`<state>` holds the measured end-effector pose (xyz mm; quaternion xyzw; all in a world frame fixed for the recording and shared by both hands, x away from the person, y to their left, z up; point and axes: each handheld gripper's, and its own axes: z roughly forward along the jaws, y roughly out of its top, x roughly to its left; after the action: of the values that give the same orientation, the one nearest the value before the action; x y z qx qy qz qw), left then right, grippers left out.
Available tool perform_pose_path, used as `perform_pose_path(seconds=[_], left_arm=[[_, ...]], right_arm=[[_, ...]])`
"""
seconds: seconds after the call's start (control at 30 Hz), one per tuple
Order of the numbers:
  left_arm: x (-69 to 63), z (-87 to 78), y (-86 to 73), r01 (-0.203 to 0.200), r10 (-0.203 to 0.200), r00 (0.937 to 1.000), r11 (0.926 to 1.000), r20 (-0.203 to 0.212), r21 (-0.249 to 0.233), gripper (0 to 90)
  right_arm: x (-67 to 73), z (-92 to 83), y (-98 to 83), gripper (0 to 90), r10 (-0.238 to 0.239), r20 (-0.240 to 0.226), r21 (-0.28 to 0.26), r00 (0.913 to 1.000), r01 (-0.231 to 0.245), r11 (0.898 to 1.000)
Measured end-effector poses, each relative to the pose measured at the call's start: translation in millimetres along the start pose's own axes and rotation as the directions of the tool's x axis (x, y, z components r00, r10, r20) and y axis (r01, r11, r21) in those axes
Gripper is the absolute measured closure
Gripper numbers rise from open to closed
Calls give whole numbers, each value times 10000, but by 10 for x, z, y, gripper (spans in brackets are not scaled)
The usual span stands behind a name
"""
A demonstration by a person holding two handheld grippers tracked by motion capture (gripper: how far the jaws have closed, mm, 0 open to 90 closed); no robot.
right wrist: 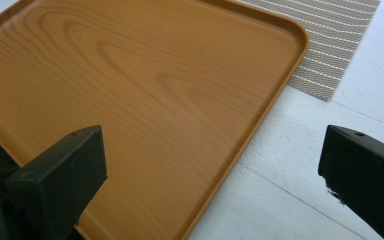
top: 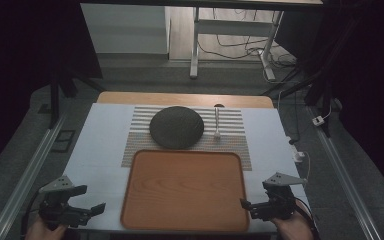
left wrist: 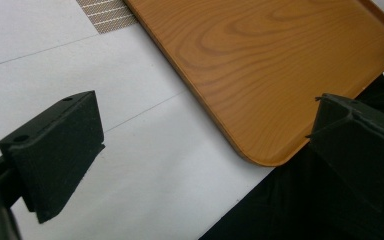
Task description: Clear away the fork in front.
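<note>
Both grippers sit at the near table edge, jaws spread wide and holding nothing: the left gripper [top: 82, 199] just off the near-left corner of the wooden tray [top: 185, 217], the right gripper [top: 260, 202] at its near-right corner. Beyond the tray, a dark round plate [top: 176, 127] and a white spoon [top: 217, 124] rest on a striped placemat [top: 232, 122].
</note>
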<state>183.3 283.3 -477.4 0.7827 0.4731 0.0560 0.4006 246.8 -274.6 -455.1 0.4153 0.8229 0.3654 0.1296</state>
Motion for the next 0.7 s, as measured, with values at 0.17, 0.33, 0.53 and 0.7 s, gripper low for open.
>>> perform_pose_path(seconds=[0.17,0.33,0.53,0.7], left_arm=[[1,0,0,1,-1,10000,10000,-5,-6,7],[2,3,2,20,-20,10000,10000,0,8,7],[3,6,4,33,-33,10000,10000,-9,19,7],[5,6,5,47,-47,10000,10000,-23,21,7]], right_arm=[[5,65,64,0,-299,57,79,9995,299,9995],[-9,124,114,0,-332,157,133,9993,330,9994],[-24,219,187,0,-462,407,247,9981,453,9987],[-40,305,246,0,-590,470,410,9972,570,9975]])
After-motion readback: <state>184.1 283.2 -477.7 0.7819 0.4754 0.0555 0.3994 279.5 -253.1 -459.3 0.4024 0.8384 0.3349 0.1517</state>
